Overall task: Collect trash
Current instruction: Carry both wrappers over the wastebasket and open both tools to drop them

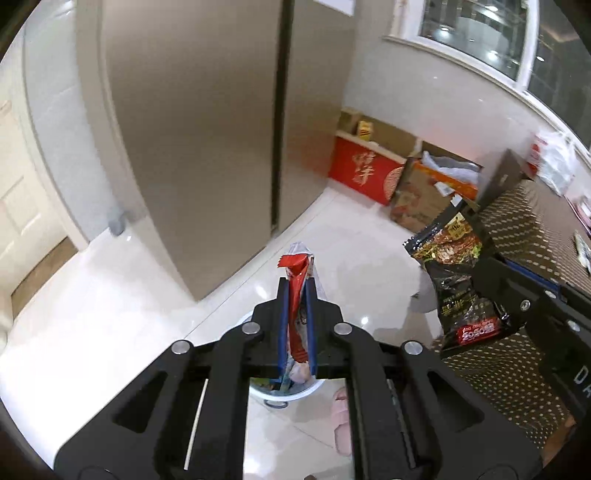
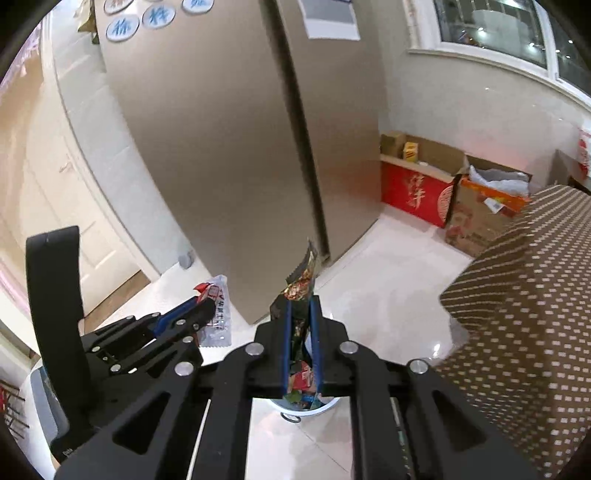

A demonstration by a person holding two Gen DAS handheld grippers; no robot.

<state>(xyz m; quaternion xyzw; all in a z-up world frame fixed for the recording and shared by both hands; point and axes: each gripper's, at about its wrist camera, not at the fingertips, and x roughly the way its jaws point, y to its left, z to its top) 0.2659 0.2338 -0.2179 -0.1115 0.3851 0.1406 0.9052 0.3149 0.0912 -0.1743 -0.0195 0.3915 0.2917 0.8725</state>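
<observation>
Bright indoor light is bouncing off the glossy white tiled floor [image 1: 343,236] in small glare spots. Lamps are reflecting in the dark window pane [image 1: 476,33]. Fisheye curvature is bending the edges, and corners are vignetting black.

The red box [image 1: 364,173] against the wall bore large gold Chinese characters, too stylised to read with certainty. Round blue-and-white magnets [image 2: 159,16] on the fridge door [image 2: 221,147] each carried one Chinese character, blurred. The black snack packet [image 1: 461,280] showed a red label with digits, seen upside down and unclear.
</observation>
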